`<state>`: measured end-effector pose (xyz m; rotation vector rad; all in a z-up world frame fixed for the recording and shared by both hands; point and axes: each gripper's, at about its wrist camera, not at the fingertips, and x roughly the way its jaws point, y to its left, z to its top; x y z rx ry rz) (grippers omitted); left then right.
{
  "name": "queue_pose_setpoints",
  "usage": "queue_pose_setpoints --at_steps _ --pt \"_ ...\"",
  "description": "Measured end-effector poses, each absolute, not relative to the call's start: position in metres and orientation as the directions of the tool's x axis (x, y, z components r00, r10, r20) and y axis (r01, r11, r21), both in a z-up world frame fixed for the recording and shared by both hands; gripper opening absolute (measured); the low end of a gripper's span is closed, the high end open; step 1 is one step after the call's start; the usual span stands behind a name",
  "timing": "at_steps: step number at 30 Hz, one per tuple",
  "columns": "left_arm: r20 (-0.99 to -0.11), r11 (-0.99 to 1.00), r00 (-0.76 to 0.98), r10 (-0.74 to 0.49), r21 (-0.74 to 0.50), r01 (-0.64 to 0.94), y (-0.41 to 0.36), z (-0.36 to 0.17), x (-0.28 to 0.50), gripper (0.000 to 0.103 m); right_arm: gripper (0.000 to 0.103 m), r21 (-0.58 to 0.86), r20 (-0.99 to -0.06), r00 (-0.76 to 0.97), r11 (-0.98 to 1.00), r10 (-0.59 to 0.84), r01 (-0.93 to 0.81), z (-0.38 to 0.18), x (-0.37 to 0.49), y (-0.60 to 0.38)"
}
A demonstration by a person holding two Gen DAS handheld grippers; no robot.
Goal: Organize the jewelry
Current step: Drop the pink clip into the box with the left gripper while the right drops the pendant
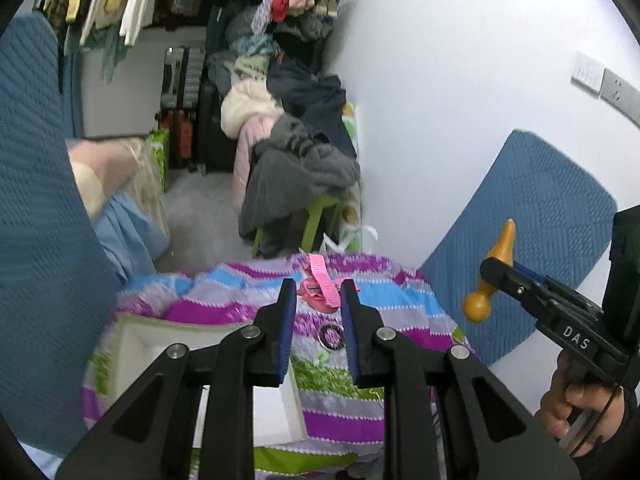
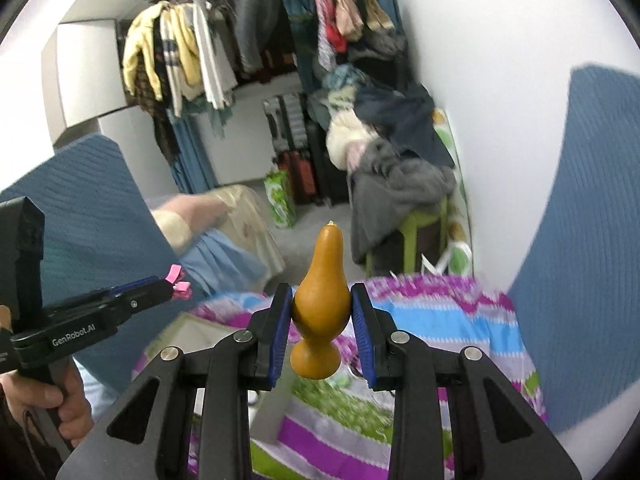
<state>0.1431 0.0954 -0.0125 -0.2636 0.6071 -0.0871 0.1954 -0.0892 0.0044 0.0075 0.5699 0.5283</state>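
In the left wrist view my left gripper (image 1: 319,283) is shut on a pink ribbon hair clip (image 1: 316,296), held above a striped purple, blue and green bedspread (image 1: 400,304). The right wrist view shows the same gripper (image 2: 168,285) from the side with the pink clip (image 2: 178,280) at its tip. My right gripper (image 2: 320,286) is shut on a small orange gourd-shaped ornament (image 2: 320,312), narrow end pointing away. From the left wrist view, that gripper (image 1: 490,270) and the gourd (image 1: 496,256) hang to the right. A dark ring-shaped item (image 1: 331,336) lies on the bedspread.
A white open box (image 1: 160,344) sits on the bedspread at the lower left. Blue quilted cushions (image 1: 532,216) stand against the white wall on both sides. Beyond the bed are a green stool piled with clothes (image 2: 400,188), suitcases (image 2: 296,140) and hanging garments (image 2: 180,60).
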Motion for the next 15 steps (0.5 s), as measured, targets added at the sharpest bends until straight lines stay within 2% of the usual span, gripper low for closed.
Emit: queue_pose_setpoints --at_steps 7,15 --pt "-0.531 0.972 0.843 -0.093 -0.231 -0.039 0.126 0.019 0.124 0.023 0.027 0.151 -0.501 0.689 0.837 0.524 -0.526 0.018 0.190 -0.050" --pt "-0.583 0.969 0.811 -0.039 -0.219 -0.111 0.165 0.001 0.112 0.023 0.027 0.180 -0.532 0.655 0.827 0.537 -0.532 -0.003 0.184 -0.014"
